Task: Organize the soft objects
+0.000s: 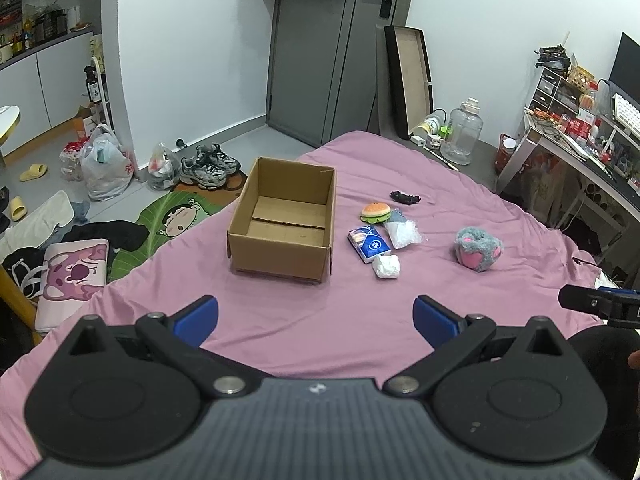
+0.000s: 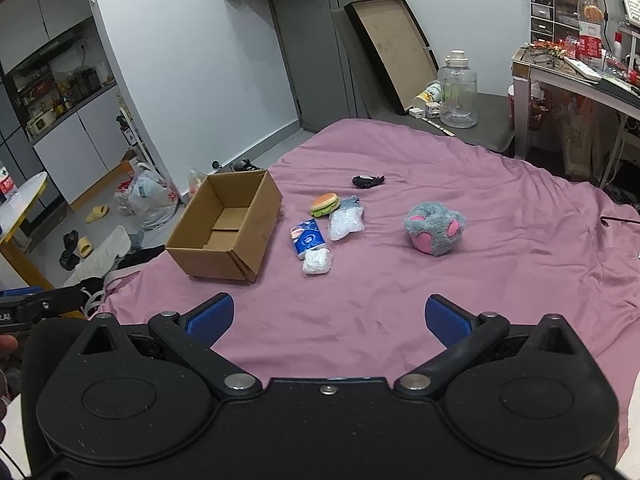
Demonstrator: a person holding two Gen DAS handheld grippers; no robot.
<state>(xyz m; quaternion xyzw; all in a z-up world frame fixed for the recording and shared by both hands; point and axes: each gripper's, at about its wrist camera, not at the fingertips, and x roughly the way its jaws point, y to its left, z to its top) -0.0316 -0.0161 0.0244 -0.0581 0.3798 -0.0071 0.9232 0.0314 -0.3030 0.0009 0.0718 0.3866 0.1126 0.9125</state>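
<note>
An open, empty cardboard box sits on the pink bed sheet. Right of it lie a plush burger, a blue tissue pack, a clear plastic bag, a white wad, a black cloth item and a grey-pink plush paw. My left gripper and right gripper are open and empty, hovering over the near sheet, apart from all objects.
The bed's left edge drops to a floor with shoes, plastic bags and clothes. A desk stands at the right. A water jug and a tilted tray lid are beyond the bed's far end.
</note>
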